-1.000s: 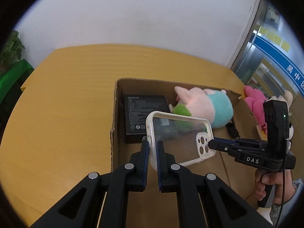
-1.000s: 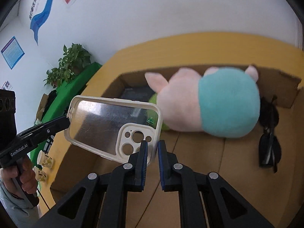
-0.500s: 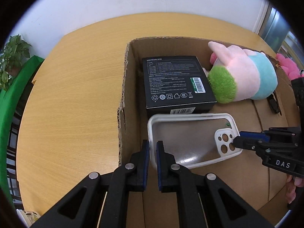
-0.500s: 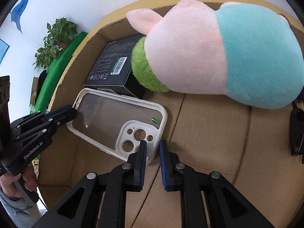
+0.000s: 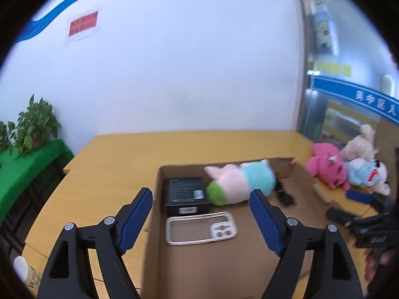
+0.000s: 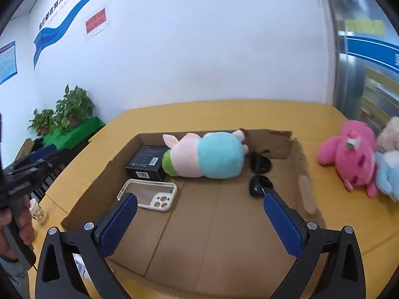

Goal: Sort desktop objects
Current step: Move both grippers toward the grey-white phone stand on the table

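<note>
A clear phone case with a white rim (image 5: 200, 228) lies flat on the floor of the cardboard box (image 5: 224, 269), also in the right wrist view (image 6: 148, 194). Behind it sit a black carton (image 5: 185, 194) (image 6: 147, 160) and a pink, teal and green plush (image 5: 239, 183) (image 6: 204, 158). Black sunglasses (image 6: 260, 175) lie at the box's right. My left gripper (image 5: 200, 220) is open and empty, raised above the box. My right gripper (image 6: 198, 220) is open and empty, back from the case. Each gripper shows at the edge of the other's view.
Pink, cream and blue plush toys (image 6: 354, 157) (image 5: 346, 169) lie on the yellow table (image 6: 224, 114) right of the box. A paper cup (image 5: 21, 270) stands at the table's left front corner. Potted plants (image 6: 67, 112) stand on a green stand at the left.
Both grippers let go of the phone case, which now lies on the box floor. Both have opened wide, lifted and pulled back.
</note>
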Available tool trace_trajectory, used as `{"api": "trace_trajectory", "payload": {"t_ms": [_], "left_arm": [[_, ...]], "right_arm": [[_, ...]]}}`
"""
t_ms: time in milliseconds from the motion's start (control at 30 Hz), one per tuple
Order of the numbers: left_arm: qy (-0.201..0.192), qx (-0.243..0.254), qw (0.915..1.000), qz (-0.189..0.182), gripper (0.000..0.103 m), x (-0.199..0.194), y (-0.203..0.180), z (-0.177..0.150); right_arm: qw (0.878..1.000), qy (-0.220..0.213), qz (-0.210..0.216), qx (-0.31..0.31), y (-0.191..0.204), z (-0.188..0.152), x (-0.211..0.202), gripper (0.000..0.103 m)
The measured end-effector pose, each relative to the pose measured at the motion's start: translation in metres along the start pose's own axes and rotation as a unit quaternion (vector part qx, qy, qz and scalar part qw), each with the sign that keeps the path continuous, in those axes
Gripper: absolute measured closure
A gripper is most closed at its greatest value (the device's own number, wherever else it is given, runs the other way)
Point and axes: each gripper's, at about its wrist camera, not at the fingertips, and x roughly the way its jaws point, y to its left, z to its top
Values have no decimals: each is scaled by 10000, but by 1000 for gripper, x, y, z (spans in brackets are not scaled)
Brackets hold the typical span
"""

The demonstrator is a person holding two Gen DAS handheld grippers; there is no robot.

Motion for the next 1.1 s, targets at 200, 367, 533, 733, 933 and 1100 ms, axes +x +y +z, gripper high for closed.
{"api": "trace_trajectory", "payload": {"t_ms": [200, 367, 533, 733, 933, 1100], "left_arm": [[-233, 124, 9992, -291, 23, -26, -42, -9], [-127, 124, 9992, -367, 23, -20, -49, -15], [40, 115, 9995, -293, 23, -28, -45, -24], [114, 40, 9997, -202, 23, -36, -33, -37], [459, -146, 9988, -98, 23, -38, 2, -62], [877, -235, 9959, -28, 23, -34, 30, -90]], "right_arm": [[9980, -3, -610, -172, -5, -30, -32, 0], [9968, -76, -713, -358, 2, -45, -52, 0], [9962, -173, -726, -443, 8, -49, -62, 0], [9967, -111, -635, -485, 17, -55, -61, 0], [9966, 196, -381, -702, 38, -68, -46, 0], [9946, 652, 283, -762, 65, -91, -24, 0]]}}
